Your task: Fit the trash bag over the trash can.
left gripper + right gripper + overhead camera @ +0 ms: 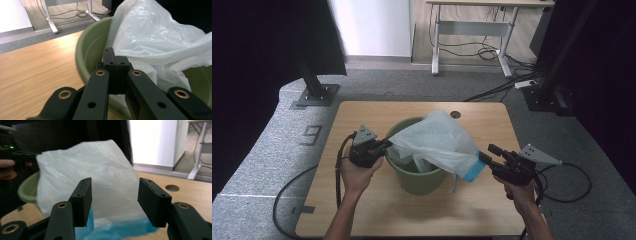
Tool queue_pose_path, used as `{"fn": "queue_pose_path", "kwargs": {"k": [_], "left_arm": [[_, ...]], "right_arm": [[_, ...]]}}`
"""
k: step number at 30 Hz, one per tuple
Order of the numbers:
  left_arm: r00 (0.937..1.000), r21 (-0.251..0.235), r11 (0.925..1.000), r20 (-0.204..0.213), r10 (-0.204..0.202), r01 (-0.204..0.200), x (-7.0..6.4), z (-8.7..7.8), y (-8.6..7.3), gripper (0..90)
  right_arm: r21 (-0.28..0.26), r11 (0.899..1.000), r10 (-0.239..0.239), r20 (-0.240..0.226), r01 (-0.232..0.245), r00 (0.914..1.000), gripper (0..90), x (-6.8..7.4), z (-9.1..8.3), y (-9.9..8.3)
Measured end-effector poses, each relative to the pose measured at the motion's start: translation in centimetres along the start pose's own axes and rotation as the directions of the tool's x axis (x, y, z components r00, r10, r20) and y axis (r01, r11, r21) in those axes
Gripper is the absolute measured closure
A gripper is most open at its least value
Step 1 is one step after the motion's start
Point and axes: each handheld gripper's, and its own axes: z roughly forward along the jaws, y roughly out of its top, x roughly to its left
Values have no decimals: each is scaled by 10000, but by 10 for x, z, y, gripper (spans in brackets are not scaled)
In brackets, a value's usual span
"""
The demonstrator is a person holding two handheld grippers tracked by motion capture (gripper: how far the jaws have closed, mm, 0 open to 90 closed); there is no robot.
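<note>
A green bin (419, 182) stands in the middle of the wooden table (377, 210). A white plastic bag (437, 140) with a blue edge (473, 172) lies draped over its mouth. At the bin's left rim, my left gripper (385, 145) is shut on the bag's edge. The left gripper view has those jaws (116, 62) pressed together at the rim (86, 50), with the bag (155, 32) bunched just behind. My right gripper (489, 153) is open beside the blue edge, right of the bin. Its jaws (115, 187) frame the bag (87, 162) and the blue strip (120, 230).
A round cable hole (455, 114) sits near the table's far edge. Black frame posts (314, 85) stand on the carpet at both far corners. A white-legged desk (472, 30) and floor cables (492, 90) lie beyond. Each gripper trails a cable off the table.
</note>
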Motion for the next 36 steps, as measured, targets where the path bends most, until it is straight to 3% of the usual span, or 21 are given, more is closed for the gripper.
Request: {"fn": "queue_pose_path", "kwargs": {"k": [12,18,22,28,32,36], "left_arm": [[9990,-104,9989,-82,-448,447,17,-3,-2,896],[9987,9,9987,-108,-501,501,21,0,-4,896],[9977,23,9978,-118,-664,664,26,0,-7,896],[9966,15,9966,-53,-824,824,31,2,-9,894],[9966,20,9967,-53,-816,817,31,3,-9,894],[9967,-14,9967,-47,-814,814,30,1,-9,894]], "right_arm": [[776,9970,-79,582,34,9983,411,-21,19,-18],[1054,9944,-148,401,105,9991,357,-21,32,-28],[1077,9942,-61,390,19,9992,331,-29,39,-34],[1060,9944,38,-74,-30,10000,313,-36,50,-45],[1065,9943,-45,-518,100,9986,427,-33,54,-48],[955,9951,-165,-994,260,9949,696,-28,58,-49]]}}
